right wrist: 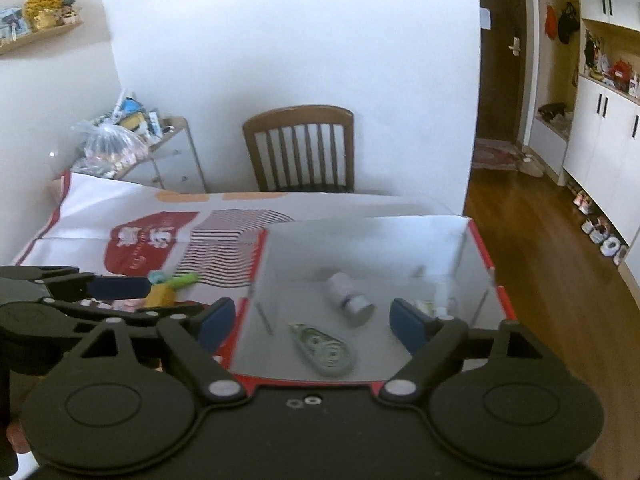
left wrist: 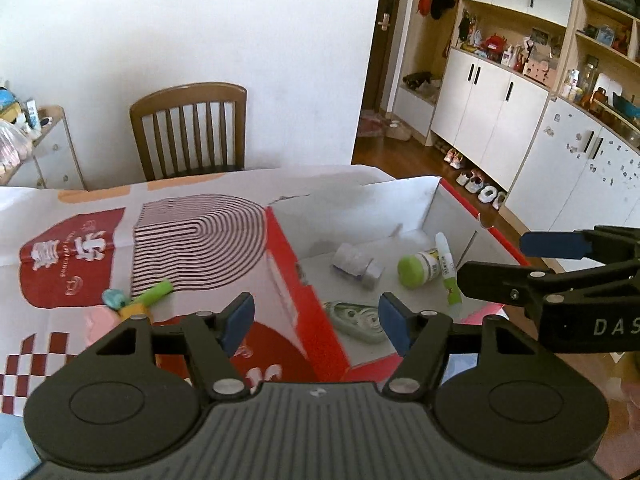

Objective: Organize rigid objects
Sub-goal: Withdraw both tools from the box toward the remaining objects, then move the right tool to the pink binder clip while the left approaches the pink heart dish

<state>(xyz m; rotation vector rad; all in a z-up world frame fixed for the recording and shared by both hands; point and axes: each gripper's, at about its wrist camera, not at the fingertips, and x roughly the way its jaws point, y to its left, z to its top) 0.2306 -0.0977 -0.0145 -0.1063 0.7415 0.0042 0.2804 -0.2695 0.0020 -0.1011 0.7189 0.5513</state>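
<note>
Four items were recorded inside the red-edged box [left wrist: 436, 200]: a correction tape dispenser [left wrist: 356, 320] near the front wall, a white bottle [left wrist: 356, 264] lying on its side mid-floor, a green-capped jar [left wrist: 416, 268] also on its side, and a glue tube [left wrist: 450, 272] laid against the jar. Outside the box, on the patterned surface [left wrist: 80, 200], a small cluster of toys [left wrist: 132, 304] was noted, including a green tube. Fingers of the left gripper [left wrist: 316, 320] were found parted with nothing between them; fingers of the right gripper [right wrist: 314, 324] were likewise spread wide and empty, held above the box. One wooden chair [right wrist: 300, 148] was listed behind the surface.
</note>
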